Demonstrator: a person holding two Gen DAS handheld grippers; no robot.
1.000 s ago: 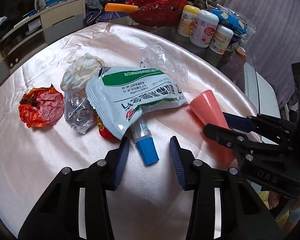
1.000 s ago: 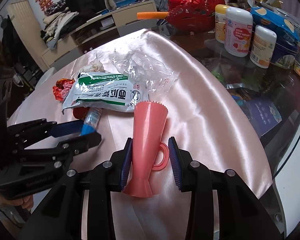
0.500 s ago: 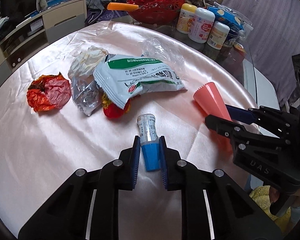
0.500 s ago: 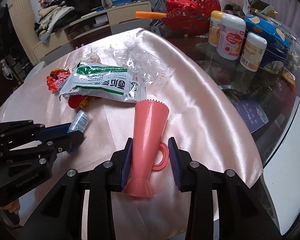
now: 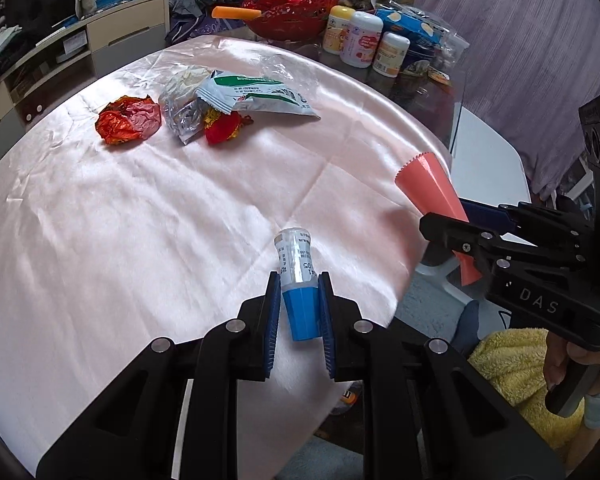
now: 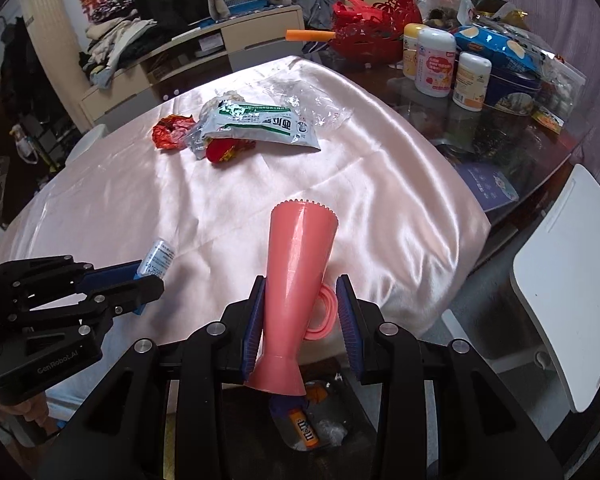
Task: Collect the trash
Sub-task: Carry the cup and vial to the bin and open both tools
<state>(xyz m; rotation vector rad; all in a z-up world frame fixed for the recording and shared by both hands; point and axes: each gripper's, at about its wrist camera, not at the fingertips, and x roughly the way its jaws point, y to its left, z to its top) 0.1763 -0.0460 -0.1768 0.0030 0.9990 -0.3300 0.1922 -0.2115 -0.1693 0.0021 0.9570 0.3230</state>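
Note:
My left gripper (image 5: pixel 299 280) is shut on the blue cap of a small clear bottle (image 5: pixel 295 252), held just over the near edge of the pink-clothed table (image 5: pixel 140 220). My right gripper (image 6: pixel 300 286) is shut on a tall pink cup (image 6: pixel 302 240) with a ring handle, past the table's edge and above a dark bin (image 6: pixel 312 428) that holds a candy wrapper. Farther back on the cloth lie a white-green packet (image 5: pixel 260 96), a crumpled red-orange wrapper (image 5: pixel 128 120), a red foil wrapper (image 5: pixel 222 130) and clear plastic film (image 6: pixel 312 100).
White supplement bottles (image 6: pixel 436 64), blue snack bags (image 6: pixel 496 48) and a red basket (image 6: pixel 372 28) crowd the far glass part of the table. A white chair (image 6: pixel 564 300) stands at the right. A person's hand (image 5: pixel 560 364) and yellow fabric (image 5: pixel 512 364) are below the right gripper.
The left gripper shut on the bottle's blue cap and drew it back from the trash pile to the near table edge. The right gripper carried the pink cup back past the edge, over the bin.

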